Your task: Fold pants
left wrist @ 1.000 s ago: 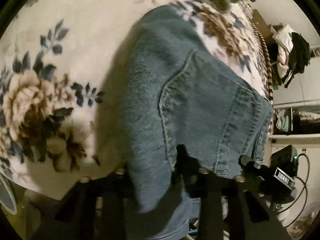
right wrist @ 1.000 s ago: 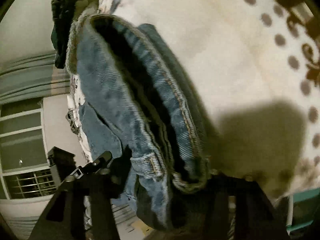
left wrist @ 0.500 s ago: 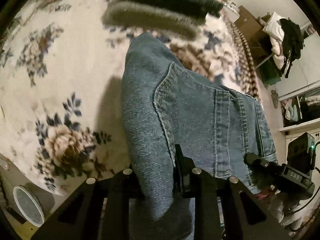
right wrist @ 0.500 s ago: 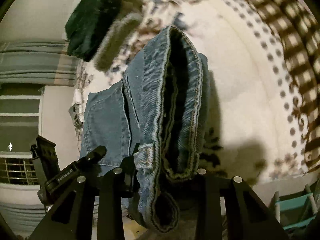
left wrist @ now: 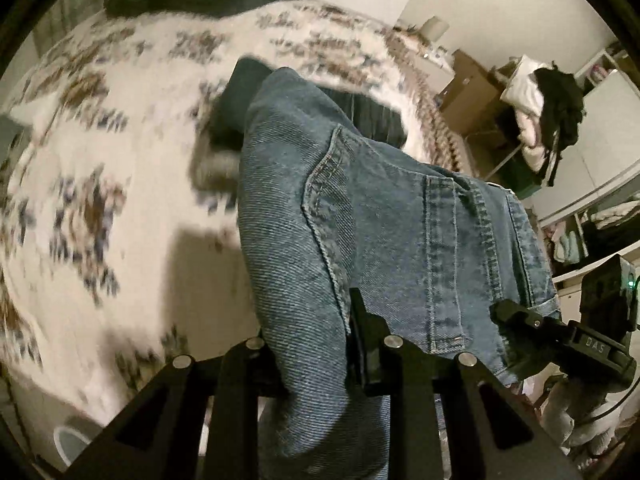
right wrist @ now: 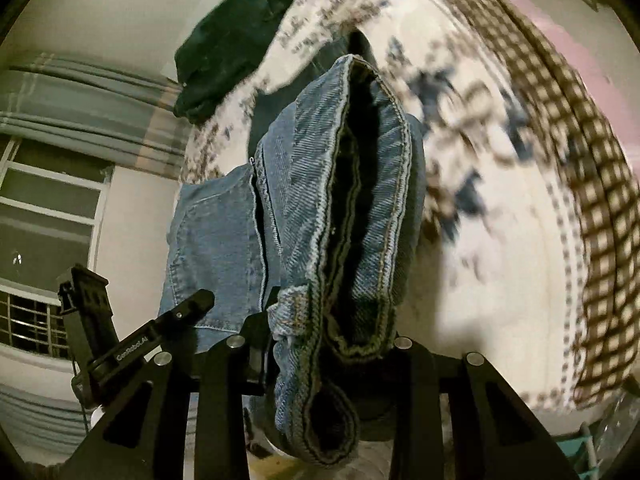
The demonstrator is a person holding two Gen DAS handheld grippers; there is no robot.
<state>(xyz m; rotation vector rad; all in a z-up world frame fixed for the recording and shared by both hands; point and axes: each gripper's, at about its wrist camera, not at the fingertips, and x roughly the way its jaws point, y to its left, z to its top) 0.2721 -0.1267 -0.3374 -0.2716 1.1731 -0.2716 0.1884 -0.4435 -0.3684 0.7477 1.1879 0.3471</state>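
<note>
The jeans (left wrist: 384, 216) are held up off the bed (left wrist: 120, 184), gripped at the waistband end by both tools, the rest of the denim hanging down toward the floral blanket (right wrist: 500, 208). The left gripper (left wrist: 312, 356) is clamped on a thick bunch of denim beside the back pocket; the right gripper (right wrist: 332, 344) is clamped on the doubled waistband, whose dark inner gap is seen end-on. The right jaws have just been closing, with the waistband between them.

Risks, as judged:
- The right grip takes several stacked layers and a bulky seam — an inner layer could slide out under the hanging weight, and the fold would open.
- The left grip sits on a rolled bunch rather than a flat edge; a slip there would drop one side and twist the garment.
- A dark garment (left wrist: 312, 120) lies on the bed directly behind the jeans, and a dark folded pile (right wrist: 236, 44) at the far edge. If the jeans are laid down carelessly, they could land on either.
- Strong blur in the bedding suggests fast motion; a swinging leg could crease on landing.

Writing: "DAS" is read on a small label on the right tool's body (left wrist: 596, 344), seen from the left camera. A white mark on the left tool's arm (right wrist: 136, 350), seen from the right camera, appears to read "GenRobot.AI" — small and not certain. No brand tag on the jeans can be read.
</note>
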